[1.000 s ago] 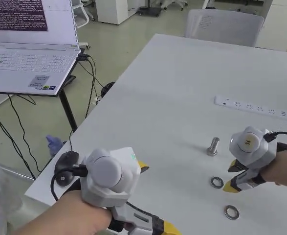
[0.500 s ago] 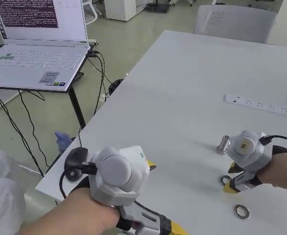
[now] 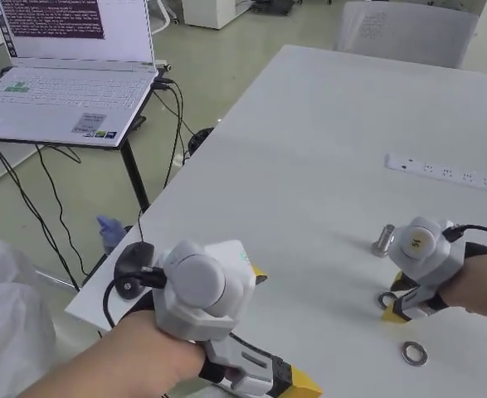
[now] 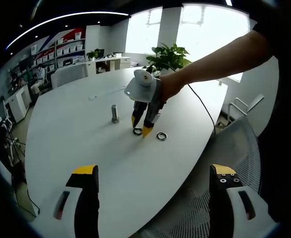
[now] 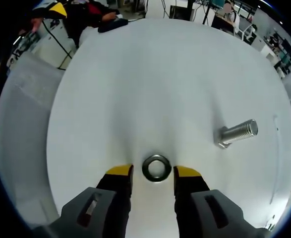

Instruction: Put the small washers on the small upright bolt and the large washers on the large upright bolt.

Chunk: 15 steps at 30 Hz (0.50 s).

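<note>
Straddling a washer (image 5: 156,167) on the counter (image 5: 135,74), the right gripper (image 5: 154,172) stands apart, bolt (image 5: 236,134) bare (second washer (image 3: 414,353) loose), left gripper (image 4: 154,171) spread, empty.

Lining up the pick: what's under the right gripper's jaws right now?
One washer lies flat on the white table, centred between the open jaws of the right gripper, not gripped. In the head view the gripper covers part of it.

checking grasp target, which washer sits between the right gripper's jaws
The washer nearer the bolt; the right gripper straddles it. The other washer lies apart, closer to the person.
</note>
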Available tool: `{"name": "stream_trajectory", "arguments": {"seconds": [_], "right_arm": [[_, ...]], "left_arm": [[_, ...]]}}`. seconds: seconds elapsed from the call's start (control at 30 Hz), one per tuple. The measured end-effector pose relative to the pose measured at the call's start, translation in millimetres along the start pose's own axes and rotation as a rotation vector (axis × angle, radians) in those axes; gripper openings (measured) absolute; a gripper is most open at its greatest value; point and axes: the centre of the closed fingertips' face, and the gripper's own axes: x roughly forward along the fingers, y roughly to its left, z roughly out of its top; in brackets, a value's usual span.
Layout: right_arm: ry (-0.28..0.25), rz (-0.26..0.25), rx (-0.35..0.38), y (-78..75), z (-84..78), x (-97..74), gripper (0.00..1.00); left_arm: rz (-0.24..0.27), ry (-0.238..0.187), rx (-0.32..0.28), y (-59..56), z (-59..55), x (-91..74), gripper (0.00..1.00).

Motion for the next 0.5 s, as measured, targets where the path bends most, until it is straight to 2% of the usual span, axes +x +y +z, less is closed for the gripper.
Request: {"name": "stream_trajectory", "arguments": {"seconds": [0.27, 0.5], "right_arm": [[0.042, -0.001, -0.011, -2.4, 0.1, -0.3, 0.26], [0.097, 0.001, -0.03, -1.7, 1.0, 0.8, 0.25]], "left_arm": [[0.001, -0.005, -0.002, -0.1, 0.1, -0.2, 0.92], [0.006, -0.005, -0.002, 2.6, 0.1, -1.3, 0.92]]}}
